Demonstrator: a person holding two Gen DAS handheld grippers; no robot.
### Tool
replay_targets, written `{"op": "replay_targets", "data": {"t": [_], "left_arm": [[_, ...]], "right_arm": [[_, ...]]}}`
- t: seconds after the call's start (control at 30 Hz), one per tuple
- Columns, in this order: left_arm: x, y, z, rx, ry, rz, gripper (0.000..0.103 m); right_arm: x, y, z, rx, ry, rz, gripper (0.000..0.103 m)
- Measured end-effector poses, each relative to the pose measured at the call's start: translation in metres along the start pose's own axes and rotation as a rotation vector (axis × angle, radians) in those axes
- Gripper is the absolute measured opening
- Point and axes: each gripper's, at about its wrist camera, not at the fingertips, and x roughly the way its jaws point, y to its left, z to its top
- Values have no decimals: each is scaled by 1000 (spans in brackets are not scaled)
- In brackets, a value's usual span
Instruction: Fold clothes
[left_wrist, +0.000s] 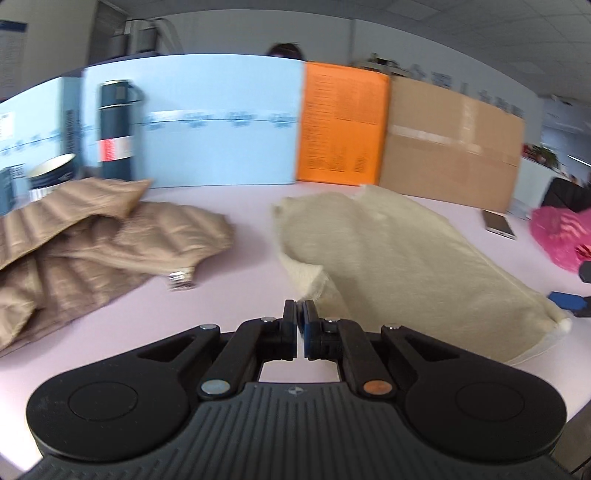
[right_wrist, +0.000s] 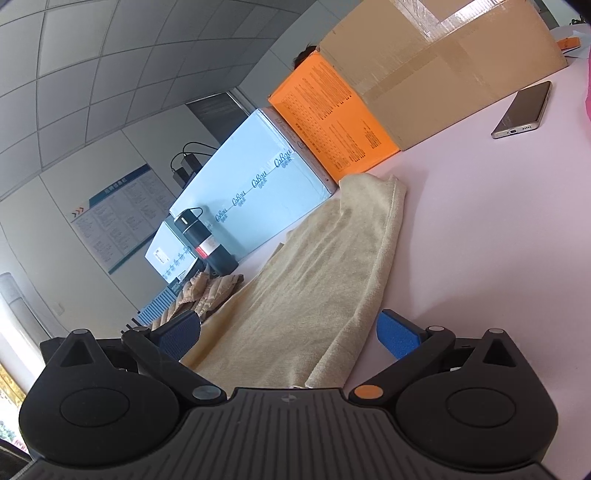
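Left tongs (left_wrist: 300, 314) pinched near-shut on nothing; right tongs (right_wrist: 288, 334) wide astride the cream cloth (right_wrist: 317, 273).

The cloth lies long and doubled on the pale surface (right_wrist: 480, 229), its near end between the right fingers, its corner just beside the left tips. The risk, as I judge it: closing the right tongs may catch only the top layer, so the fold drags askew, and a hasty sweep blurs aim, as the left view hints. A tan quilted jacket (left_wrist: 92, 240) sprawls to the left, a flask (left_wrist: 116, 129) and boxes (left_wrist: 424, 136) hem the far edge, and a phone (right_wrist: 524, 110) lies to the right, near enough for a swung cloth to nudge it.
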Motion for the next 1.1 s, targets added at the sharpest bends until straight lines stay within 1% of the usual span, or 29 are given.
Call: {"op": "replay_targets", "data": {"t": [0.17,0.2,0.23,0.27,0.3,0.37,0.4,0.43,0.47,0.5,0.57,0.6,0.67,0.73,0.83,0.9,1.0,1.07,1.1], "left_arm": [[-16,27,-13,-51,23,62,4],[-16,29,-16,-36,19,101,4],[-16,29,-17,-22,13,118,4],[-17,29,-17,-19,4,109,7],[-18,30,-17,-17,-6,100,11],[-21,29,-16,-8,-27,84,33],[-22,27,-13,9,-41,83,39],[-23,25,-10,25,-56,81,51],[-25,22,-8,42,-71,79,58],[-26,18,-6,58,-86,73,60],[-24,12,-1,87,-97,37,61],[-21,8,1,103,-92,18,63],[-13,-1,1,135,-73,-10,72],[-5,-10,1,166,-55,-39,77],[8,-24,1,214,-27,-81,82],[13,-25,2,219,9,-94,82],[20,-21,4,204,78,-100,82],[24,-18,5,193,124,-103,86],[26,-16,6,188,147,-105,86]], "right_arm": [[-2,0,1,6,0,-10,103],[-2,0,1,8,0,-12,103],[-2,0,1,9,0,-14,103],[-3,0,1,10,0,-16,103],[-3,-1,1,11,1,-18,103],[-4,-1,2,14,1,-21,103],[-4,-1,2,15,1,-23,103],[-4,-1,2,17,1,-25,103],[-5,-1,2,18,1,-27,103],[-4,3,2,-5,7,-30,103],[-2,12,1,-55,20,-36,103],[-1,16,0,-80,27,-39,103],[1,25,-1,-130,40,-44,103],[2,34,-1,-180,53,-50,103],[5,47,-3,-255,73,-58,103],[14,52,-4,-235,123,-27,103],[27,51,-6,-164,217,3,103],[28,48,-6,-145,251,-18,103],[25,47,-4,-160,244,-49,103]]}}
